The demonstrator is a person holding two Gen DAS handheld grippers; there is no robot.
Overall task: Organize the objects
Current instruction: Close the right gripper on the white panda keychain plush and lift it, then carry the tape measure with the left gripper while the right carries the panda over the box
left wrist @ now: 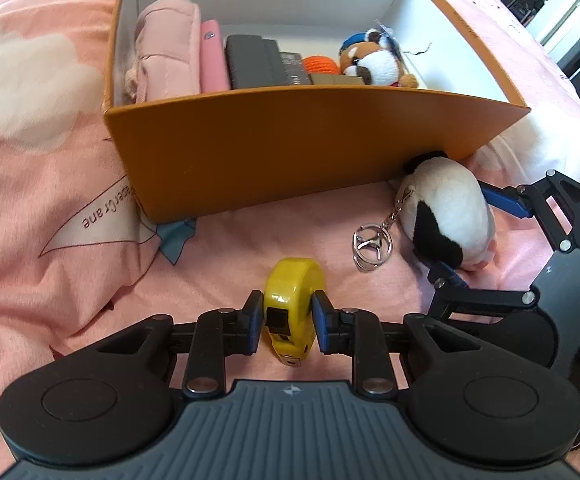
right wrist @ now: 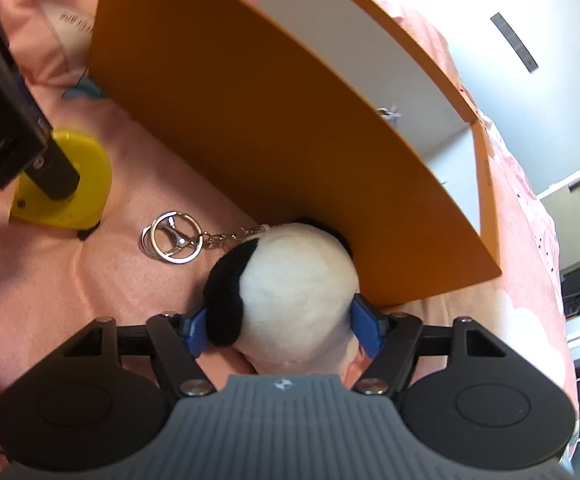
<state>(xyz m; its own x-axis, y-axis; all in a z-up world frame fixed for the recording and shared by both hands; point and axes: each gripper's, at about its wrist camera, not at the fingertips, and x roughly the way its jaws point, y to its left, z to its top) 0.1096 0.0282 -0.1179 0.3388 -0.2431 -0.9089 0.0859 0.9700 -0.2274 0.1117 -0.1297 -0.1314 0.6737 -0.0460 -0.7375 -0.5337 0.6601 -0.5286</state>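
- Left wrist view: the left gripper [left wrist: 286, 320] sits at the lower middle of the frame, its blue pads clamped on either side of a yellow tape measure [left wrist: 292, 296] that rests on the pink bedspread [left wrist: 50, 184].
- Above it, across the middle of the frame, stands an orange box [left wrist: 274, 152] with a white inside, open at the top.
- Inside the box, from left to right, lie a pink pouch [left wrist: 168, 48], a pink case [left wrist: 212, 56], a dark grey case [left wrist: 254, 60], something orange and knitted [left wrist: 320, 65], and a brown and white plush toy [left wrist: 374, 62].
- At the right of the frame a black and white plush keychain [left wrist: 448, 216] lies on the bedspread, touching the lower right corner of the box.
- Its metal ring [left wrist: 372, 246] lies on the cloth just left of the plush, between it and the tape measure.
- The right gripper [left wrist: 466, 232] reaches in from the right edge, one blue finger on each side of the plush.
- Right wrist view: the right gripper [right wrist: 286, 326] has its blue pads against both flanks of the plush keychain [right wrist: 294, 288]; they seem to press into the fur, though the fluff hides how firmly.
- The plush leans against the wall of the box [right wrist: 226, 120], which fills the upper middle of the frame.
- The ring [right wrist: 174, 238] lies left of the plush, and the tape measure [right wrist: 70, 184] shows at the left edge under a black finger of the left gripper [right wrist: 52, 178].
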